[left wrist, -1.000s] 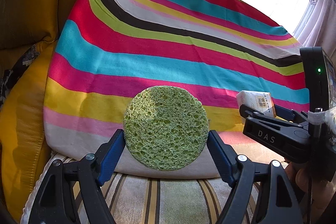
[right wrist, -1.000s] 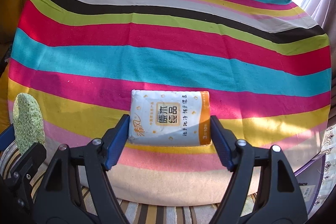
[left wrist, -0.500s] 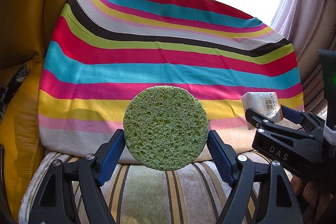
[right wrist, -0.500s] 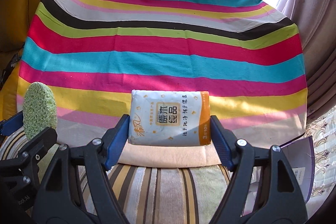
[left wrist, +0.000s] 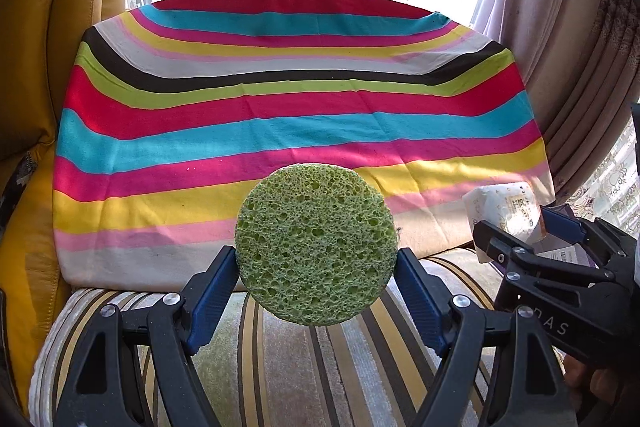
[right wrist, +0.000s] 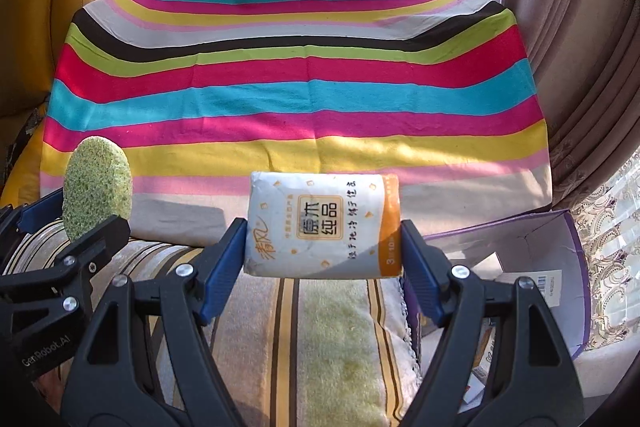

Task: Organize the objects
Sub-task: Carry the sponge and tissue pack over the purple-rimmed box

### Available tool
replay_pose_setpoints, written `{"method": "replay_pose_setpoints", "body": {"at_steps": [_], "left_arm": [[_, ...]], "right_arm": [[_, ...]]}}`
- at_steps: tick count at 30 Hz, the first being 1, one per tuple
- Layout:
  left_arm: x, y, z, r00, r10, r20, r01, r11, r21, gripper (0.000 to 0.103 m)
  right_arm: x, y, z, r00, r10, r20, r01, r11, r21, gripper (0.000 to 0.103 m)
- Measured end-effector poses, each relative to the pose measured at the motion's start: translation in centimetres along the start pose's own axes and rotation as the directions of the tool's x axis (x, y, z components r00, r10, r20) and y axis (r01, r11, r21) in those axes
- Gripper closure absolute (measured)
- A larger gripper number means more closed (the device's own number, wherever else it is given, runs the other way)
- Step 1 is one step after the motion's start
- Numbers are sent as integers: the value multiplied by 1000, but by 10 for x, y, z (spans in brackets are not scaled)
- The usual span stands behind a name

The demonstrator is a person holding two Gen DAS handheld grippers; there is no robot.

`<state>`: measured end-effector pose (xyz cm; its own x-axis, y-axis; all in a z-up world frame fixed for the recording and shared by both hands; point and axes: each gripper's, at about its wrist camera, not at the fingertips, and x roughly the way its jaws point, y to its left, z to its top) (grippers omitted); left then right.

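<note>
A round green sponge [left wrist: 315, 245] hangs in the air, with my left gripper [left wrist: 316, 273] shut on its two sides. It also shows edge-on as the green sponge [right wrist: 98, 187] at the left of the right wrist view. My right gripper [right wrist: 322, 247] is shut on a white and orange tissue pack [right wrist: 324, 225] held above a striped seat cushion [right wrist: 328, 339]. In the left wrist view the tissue pack [left wrist: 506, 213] and the right gripper [left wrist: 520, 235] sit at the right edge. Both loads are over the seat, in front of the striped cloth [left wrist: 296, 131].
A cloth with bright stripes [right wrist: 296, 87] covers a raised surface behind the seat. A purple and white box [right wrist: 532, 275] stands open at the right, with small things inside. Yellow leather cushions [left wrist: 52, 47] rise at the left, curtains [left wrist: 568, 59] at the right.
Both grippers have drawn back and up from the striped cloth with their loads. The cloth now looks smaller and farther, and the seat cushion and the purple box have come into view.
</note>
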<state>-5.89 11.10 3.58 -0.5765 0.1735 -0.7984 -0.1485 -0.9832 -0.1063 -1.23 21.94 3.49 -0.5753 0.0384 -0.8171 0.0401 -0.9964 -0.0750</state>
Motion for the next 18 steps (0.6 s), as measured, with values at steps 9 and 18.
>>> {"method": "replay_pose_setpoints", "body": {"at_steps": [9,18], "left_arm": [[-6,-23,-12,999,-38,-20,39,998,46,24],[-9,-52,-22,995,-91,-49,95,990,106,24]], "right_arm": [[-14,-16,-21,1000,0,-8,0,1000,9,26],[-30,-40,-43,1000,-21,-19,21,999,36,26]]}}
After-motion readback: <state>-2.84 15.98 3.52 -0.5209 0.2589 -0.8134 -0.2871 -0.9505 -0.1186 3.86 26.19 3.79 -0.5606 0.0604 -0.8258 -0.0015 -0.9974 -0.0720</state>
